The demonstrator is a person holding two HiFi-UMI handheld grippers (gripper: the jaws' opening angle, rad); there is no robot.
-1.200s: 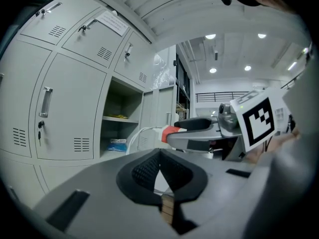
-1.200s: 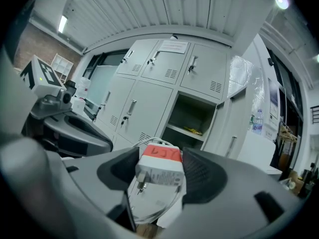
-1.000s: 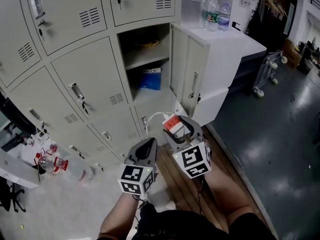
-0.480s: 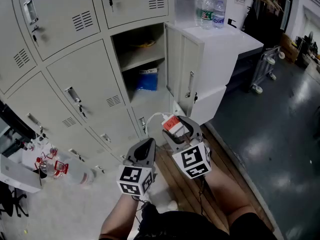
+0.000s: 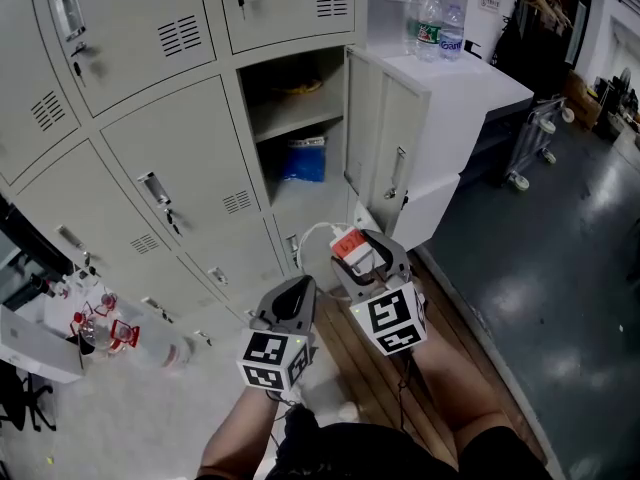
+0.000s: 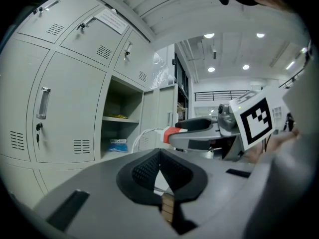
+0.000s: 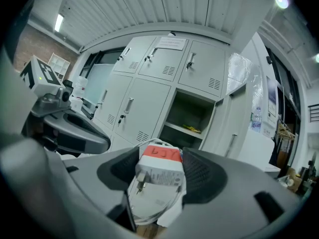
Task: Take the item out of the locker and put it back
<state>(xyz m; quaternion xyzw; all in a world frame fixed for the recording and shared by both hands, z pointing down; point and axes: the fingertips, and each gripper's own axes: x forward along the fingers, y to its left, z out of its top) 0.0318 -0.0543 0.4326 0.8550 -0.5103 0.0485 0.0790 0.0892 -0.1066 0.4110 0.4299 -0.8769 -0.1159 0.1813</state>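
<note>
**A:** What's in your right one?

**B:** My right gripper (image 7: 160,167) is clamped on the charger (image 5: 351,247). It's a white plug block with a red label on top and a white cable looped in with it. The pads press it from both sides.

**A:** Where is that relative to the open locker (image 5: 258,103)?

**B:** Outside it, out in front of the opening and lower down, not touching the locker. The locker's door (image 5: 385,136) is swung wide on its right, and the charger is well clear of that too.

**A:** And your left?

**B:** My left gripper (image 6: 160,156) has its jaws closed tip to tip with nothing between them. It sits just beside the right one, on the side away from the locker's door, also in front of the locker and below its opening.

**A:** What's inside the locker?

**B:** A shelf (image 5: 292,115) across the middle with something yellow (image 5: 297,86) lying on it; I can't tell what it is. Under the shelf, a blue packet (image 5: 302,158) is at the back.

**A:** Anything next to it?

**B:** Two water bottles (image 5: 428,26) stand on the white cabinet top beyond the locker's door.
</note>
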